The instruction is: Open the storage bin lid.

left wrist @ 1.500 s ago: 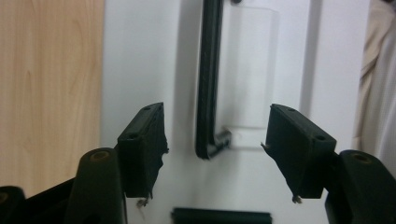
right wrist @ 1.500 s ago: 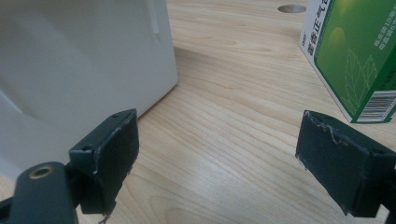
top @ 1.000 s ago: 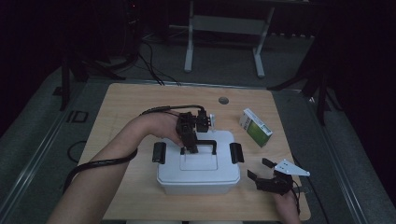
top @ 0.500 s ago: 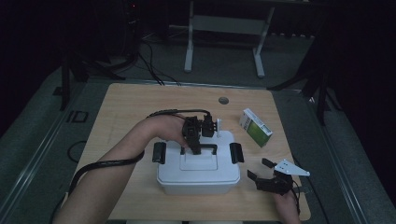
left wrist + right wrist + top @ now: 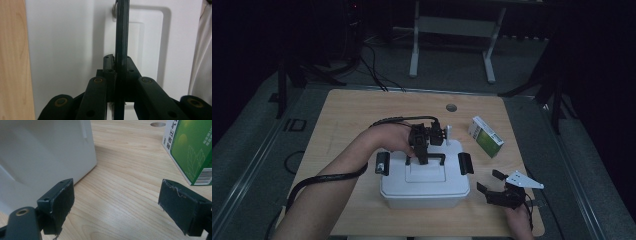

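On the table (image 5: pixel 352 115) centre stands the white box (image 5: pixel 424 192); my left gripper (image 5: pixel 421 150) has just clamped its black lid handle (image 5: pixel 122 37) (pads pressing). My right gripper (image 5: pixel 498 192) rests spread wide, empty, beside it.

The room was dim. A pale wooden surface (image 5: pixel 357 107) stood on grey carpet (image 5: pixel 257 135). Behind it were a white metal stand (image 5: pixel 452 30), dark tripod legs (image 5: pixel 292 80) and black cables (image 5: pixel 372 62) trailing across the floor.

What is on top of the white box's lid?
A black handle stands up from the lid of the white box, gripped by the left gripper. The jaws cover part of the handle; the box's contents are hidden.
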